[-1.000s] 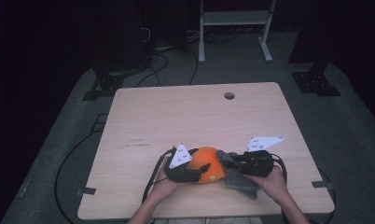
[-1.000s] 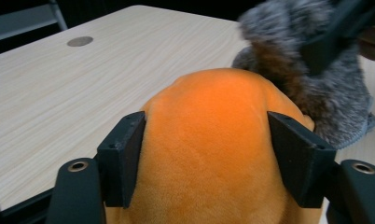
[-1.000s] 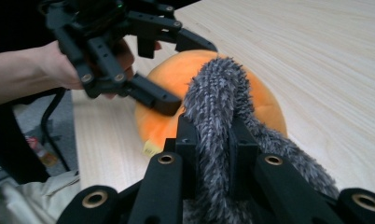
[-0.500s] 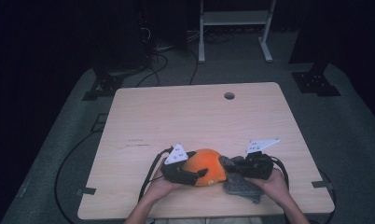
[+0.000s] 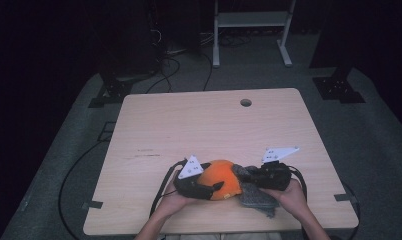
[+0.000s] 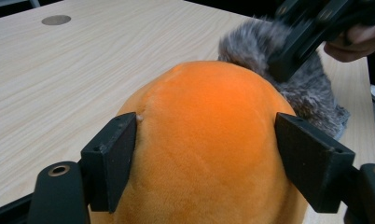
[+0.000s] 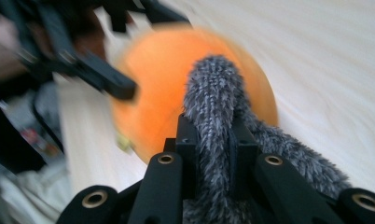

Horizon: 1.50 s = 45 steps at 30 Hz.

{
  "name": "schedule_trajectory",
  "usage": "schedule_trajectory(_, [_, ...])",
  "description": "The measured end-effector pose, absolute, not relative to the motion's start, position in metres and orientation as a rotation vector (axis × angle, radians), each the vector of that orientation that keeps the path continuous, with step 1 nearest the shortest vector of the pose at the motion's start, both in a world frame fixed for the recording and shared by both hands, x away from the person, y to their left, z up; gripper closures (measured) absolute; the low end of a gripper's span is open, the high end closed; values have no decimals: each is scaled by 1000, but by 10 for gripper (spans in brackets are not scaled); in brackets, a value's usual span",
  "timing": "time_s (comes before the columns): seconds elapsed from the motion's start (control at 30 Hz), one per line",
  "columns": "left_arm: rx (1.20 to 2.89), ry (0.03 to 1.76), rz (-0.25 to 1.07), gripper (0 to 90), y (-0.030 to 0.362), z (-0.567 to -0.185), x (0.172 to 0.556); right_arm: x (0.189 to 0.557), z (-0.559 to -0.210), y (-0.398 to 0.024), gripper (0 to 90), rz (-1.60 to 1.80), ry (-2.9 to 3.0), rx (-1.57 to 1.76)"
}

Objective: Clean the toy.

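The orange plush body lies at the near edge of the bench, between the person's two hands. A grey fur piece adjoins it on the right side of the high view.

Handling: the plush appears soft, light and compressible. It will probably deform under pressure rather than slip. The fur piece is limp and will likely stretch or bunch when pulled. Take hold of the orange body across its rounded flanks. Take the fur by a gathered fold near where it meets the body.

Left claw: the jaws have just been opening. They now stand half-wide, one on each flank of the orange body. Whether the pads press the plush cannot be told.

Right claw: the jaws are closed tight on a fold of the grey fur, which stands up between them.

Change from the earlier frames: the left claw has shifted slightly toward the left of the high view. The plush and the right hand lie almost where they did.
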<state>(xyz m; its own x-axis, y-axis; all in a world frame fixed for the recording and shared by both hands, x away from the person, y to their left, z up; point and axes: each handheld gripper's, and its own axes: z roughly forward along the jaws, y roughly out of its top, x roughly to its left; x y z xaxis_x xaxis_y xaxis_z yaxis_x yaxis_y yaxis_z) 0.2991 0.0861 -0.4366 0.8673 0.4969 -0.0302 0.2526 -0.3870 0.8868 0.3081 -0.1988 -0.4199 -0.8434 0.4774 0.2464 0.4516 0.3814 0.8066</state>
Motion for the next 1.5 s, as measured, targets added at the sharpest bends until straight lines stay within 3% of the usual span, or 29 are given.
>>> schedule_trajectory(0.1, [2016,546,295,163,90,-426,302,307,-419,-191,775,1490,2605,813])
schedule_trajectory(0.2, [2001,603,183,119,96,-425,311,308,-422,-189,775,1455,2629,789])
schedule_trajectory(0.33, [2016,632,151,204,100,-434,314,313,-428,-196,775,1444,2625,882])
schedule_trajectory(0.57, [2062,522,173,224,102,-432,309,310,-420,-195,773,1565,2586,855])
schedule_trajectory(0.83, [2085,591,78,92,100,-436,320,314,-427,-197,774,1490,2643,900])
schedule_trajectory(1.07, [2040,591,236,308,105,-433,315,315,-427,-195,774,1479,2616,915])
schedule_trajectory(1.27, [2022,599,283,310,107,-433,314,316,-430,-201,773,1432,2623,957])
schedule_trajectory(1.37, [2026,545,276,307,103,-433,312,310,-417,-197,773,1588,2566,891])
schedule_trajectory(1.5, [2042,479,337,315,102,-431,305,312,-425,-193,774,1515,2609,926])
